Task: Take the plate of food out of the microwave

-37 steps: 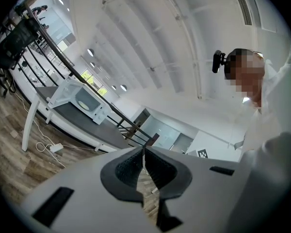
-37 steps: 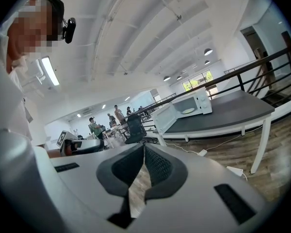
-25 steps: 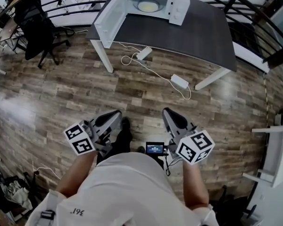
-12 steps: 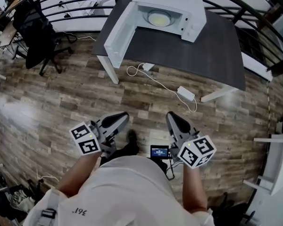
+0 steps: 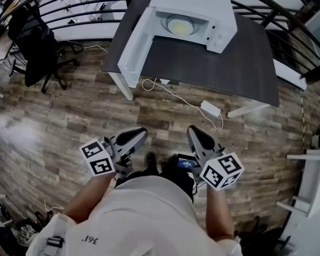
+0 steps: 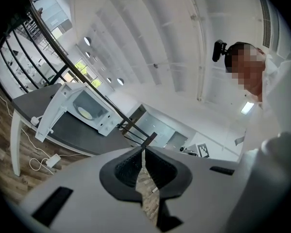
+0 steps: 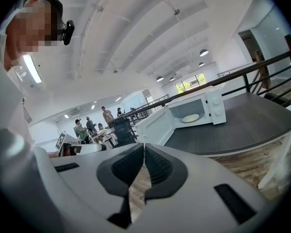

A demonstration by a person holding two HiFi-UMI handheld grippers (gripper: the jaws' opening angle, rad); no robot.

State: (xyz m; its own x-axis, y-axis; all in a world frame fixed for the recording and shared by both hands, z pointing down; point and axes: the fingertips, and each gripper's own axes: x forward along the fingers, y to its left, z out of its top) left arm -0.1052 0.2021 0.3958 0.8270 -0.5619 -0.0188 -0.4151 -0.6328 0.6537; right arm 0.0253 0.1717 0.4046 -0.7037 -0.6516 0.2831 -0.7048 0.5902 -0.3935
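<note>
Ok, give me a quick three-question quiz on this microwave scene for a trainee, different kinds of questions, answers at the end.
1. True or false: the door of the microwave stands open.
2. The plate of food is: A inside the microwave, B on top of it, C in front of it.
3. Fill in: the jaws of the left gripper and the right gripper are both ____.
Key: 1 true; 2 A; 3 shut, with nothing between them.

Matt dark table (image 5: 240,63), glossy white microwave (image 5: 197,4), rough wood-plank floor (image 5: 69,116).
</note>
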